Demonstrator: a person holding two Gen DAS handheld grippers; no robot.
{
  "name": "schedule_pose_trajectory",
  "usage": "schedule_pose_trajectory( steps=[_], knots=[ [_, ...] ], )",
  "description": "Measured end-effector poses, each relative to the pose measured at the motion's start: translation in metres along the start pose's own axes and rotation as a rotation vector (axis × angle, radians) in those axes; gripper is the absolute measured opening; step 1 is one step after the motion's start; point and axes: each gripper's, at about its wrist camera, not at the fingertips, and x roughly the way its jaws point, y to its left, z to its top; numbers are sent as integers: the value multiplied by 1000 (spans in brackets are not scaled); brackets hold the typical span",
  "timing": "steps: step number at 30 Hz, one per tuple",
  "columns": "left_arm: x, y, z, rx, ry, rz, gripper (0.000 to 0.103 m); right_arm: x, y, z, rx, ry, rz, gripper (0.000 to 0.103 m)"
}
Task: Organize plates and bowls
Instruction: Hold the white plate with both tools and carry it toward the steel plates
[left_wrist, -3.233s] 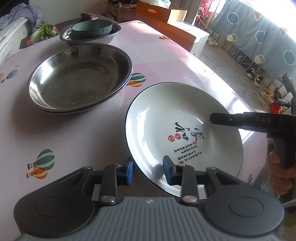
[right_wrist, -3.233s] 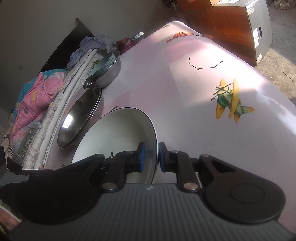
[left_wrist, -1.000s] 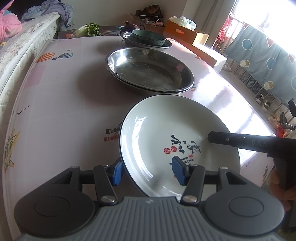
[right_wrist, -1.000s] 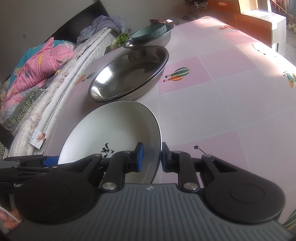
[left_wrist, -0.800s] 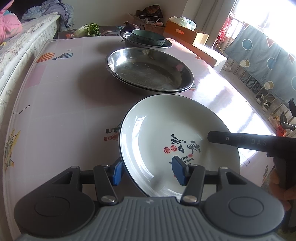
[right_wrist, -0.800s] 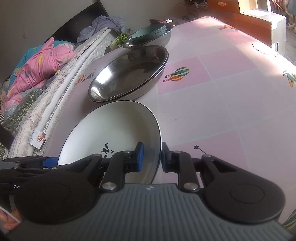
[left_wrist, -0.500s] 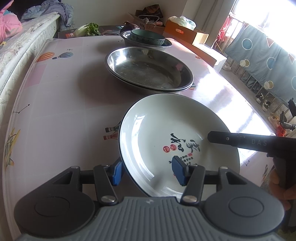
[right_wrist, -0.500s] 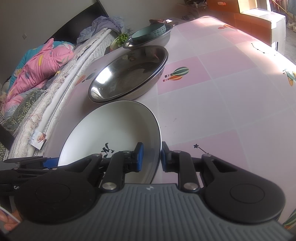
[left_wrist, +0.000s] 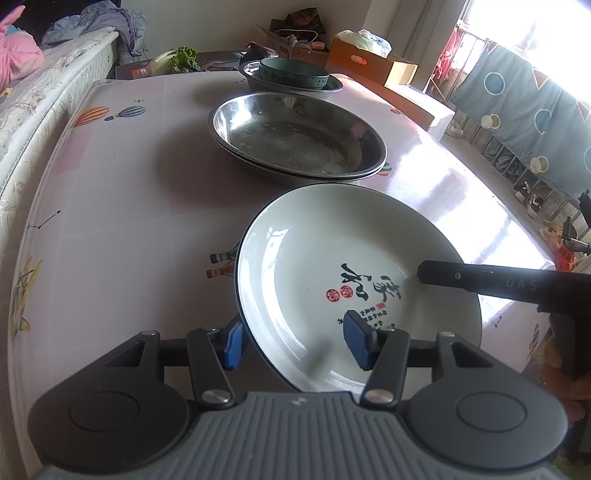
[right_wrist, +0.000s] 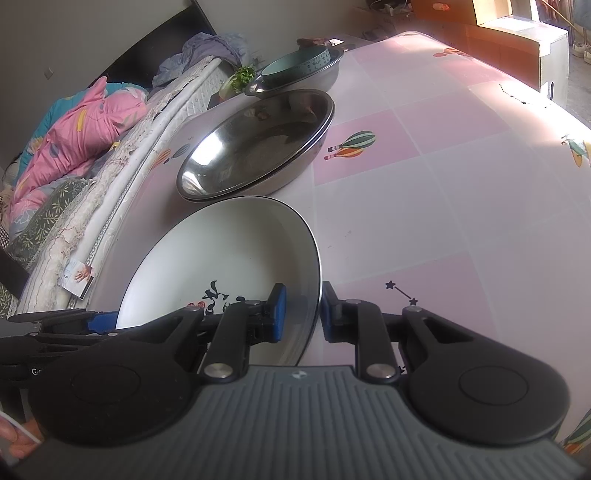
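Left wrist: left gripper (left_wrist: 295, 341) spread wide, straddling near rim of plate (left_wrist: 314, 258), pads not touching. Steel pans (left_wrist: 295, 140) sitting just beyond; bench (left_wrist: 129, 184) lying bare to left.

Right wrist: right gripper (right_wrist: 300, 314) pinching plate (right_wrist: 229, 243) rim. Bench (right_wrist: 461, 192) lying bare to right; bed (right_wrist: 74, 177) running along left edge.

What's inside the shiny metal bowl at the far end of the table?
A green bowl sits inside the far metal bowl. The green bowl's inside looks empty from the right view. Its base and the metal bowl's bottom beneath it are hidden.
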Motion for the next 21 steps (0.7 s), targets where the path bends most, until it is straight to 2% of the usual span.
schedule_pose_trajectory(
  steps=[21],
  knots=[
    [0,0,0,1,0,0,57,0,0,0,0,-1,1,19]
  ],
)
